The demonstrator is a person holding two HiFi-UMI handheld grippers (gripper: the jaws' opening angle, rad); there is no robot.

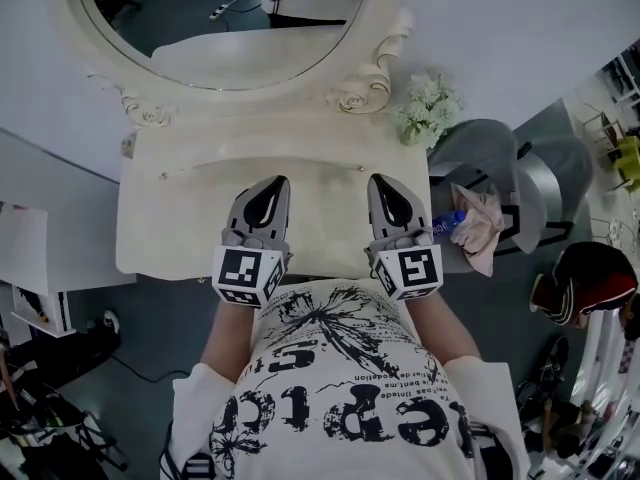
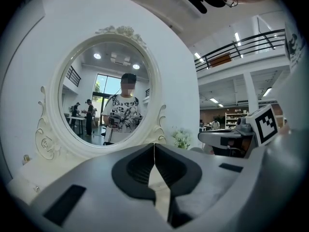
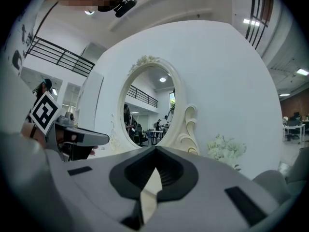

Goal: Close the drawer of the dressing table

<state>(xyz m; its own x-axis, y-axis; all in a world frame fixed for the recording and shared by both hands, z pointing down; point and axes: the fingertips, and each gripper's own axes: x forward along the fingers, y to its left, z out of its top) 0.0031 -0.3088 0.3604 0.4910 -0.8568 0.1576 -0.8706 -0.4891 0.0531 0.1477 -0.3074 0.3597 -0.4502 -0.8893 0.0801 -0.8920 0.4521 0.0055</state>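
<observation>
The cream dressing table (image 1: 180,228) stands against the wall under its oval mirror (image 1: 220,28). No drawer front shows in any view; the tabletop's front edge and my body hide what is under it. Both grippers hover side by side over the tabletop near its front edge, pointing at the mirror. The left gripper (image 1: 272,183) is shut with nothing in it, its tips meeting in the left gripper view (image 2: 154,145). The right gripper (image 1: 385,180) is also shut and empty, its tips together in the right gripper view (image 3: 155,150).
A bunch of white flowers (image 1: 428,108) sits at the table's right back corner. Right of the table is a grey chair (image 1: 500,158) with a pink cloth (image 1: 482,223) and a blue bottle (image 1: 447,223). A white shelf (image 1: 30,258) stands to the left.
</observation>
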